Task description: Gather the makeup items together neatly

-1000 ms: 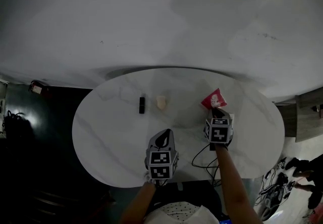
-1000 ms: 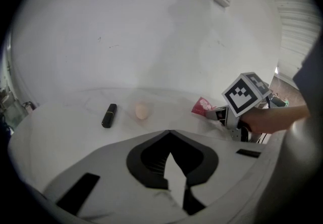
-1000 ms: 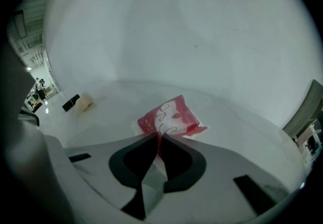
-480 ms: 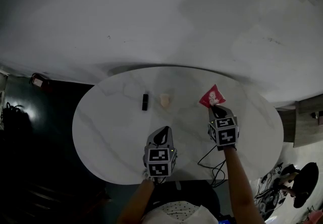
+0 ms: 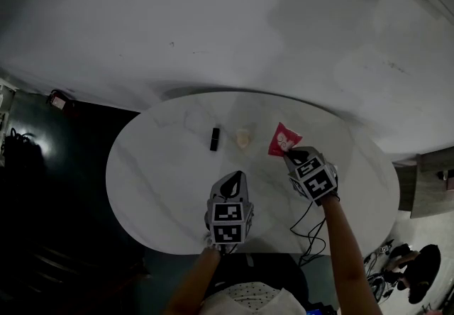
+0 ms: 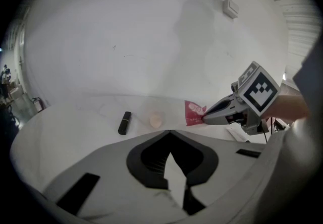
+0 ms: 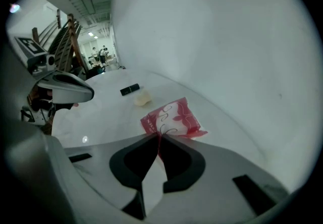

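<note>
Where right gripper (image 7: 157,138) pinches red sachet (image 7: 174,117), its edge is hidden.

We note white marble-look oval table (image 5: 142,186) against plain white wall (image 5: 213,23). Black cable (image 5: 296,227) trails over near table edge. Small white box (image 6: 230,8) on wall. Dark floor (image 5: 57,250) at left.

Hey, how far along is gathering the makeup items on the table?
Done: the black tube and beige puff lie close together. In hand: the right gripper pinches the red sachet by its edge, near the puff. Left: set it down beside them; the left gripper is shut and empty.
</note>
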### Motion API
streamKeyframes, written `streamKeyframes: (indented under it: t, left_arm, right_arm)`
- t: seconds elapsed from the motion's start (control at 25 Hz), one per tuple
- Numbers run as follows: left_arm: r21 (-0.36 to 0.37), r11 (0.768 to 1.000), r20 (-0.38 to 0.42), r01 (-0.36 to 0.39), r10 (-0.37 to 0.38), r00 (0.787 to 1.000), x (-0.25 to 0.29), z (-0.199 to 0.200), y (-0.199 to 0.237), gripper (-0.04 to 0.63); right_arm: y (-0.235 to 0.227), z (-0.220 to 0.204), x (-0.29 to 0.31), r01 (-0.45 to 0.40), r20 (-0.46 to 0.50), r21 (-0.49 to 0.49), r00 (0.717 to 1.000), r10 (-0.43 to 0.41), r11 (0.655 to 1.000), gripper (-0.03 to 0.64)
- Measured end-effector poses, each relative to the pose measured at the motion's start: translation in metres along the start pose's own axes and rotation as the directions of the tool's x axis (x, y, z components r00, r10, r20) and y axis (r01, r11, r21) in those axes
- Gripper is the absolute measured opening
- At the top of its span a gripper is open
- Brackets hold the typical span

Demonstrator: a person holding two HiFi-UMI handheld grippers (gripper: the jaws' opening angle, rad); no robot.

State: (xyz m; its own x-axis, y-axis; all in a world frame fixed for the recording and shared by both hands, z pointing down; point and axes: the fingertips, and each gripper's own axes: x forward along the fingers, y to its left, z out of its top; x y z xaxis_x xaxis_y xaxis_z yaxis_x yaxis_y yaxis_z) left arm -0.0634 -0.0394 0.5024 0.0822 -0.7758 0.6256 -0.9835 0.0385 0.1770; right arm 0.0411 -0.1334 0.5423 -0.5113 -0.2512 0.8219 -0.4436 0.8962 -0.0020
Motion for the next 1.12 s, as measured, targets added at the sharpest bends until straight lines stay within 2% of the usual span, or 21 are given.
streamKeyframes:
  t: [0.24,0.6,1.12]
  left_arm:
    - [-0.02,1.0,-0.004,-0.014,0.014,1.0,-0.004,-0.009,0.011,0.029]
    - [-0.031,0.999,-0.017,-0.021,0.02,1.0,-0.008,-0.013,0.022,0.029]
    - [-0.036,0.999,-0.038,-0.022,0.02,0.999,-0.004,-0.02,0.028,0.029]
  right_arm:
    - [0.02,-0.001,0.018,-0.069,-0.077,-0.086,0.995,0.062,0.994,0.046]
    - [0.016,-0.013,0.03,-0.071,-0.158,-0.146,0.986,0.047,0.987,0.048]
    - [0.015,-0.014,0.037,-0.077,-0.169,-0.124,0.984,0.055,0.989,0.06]
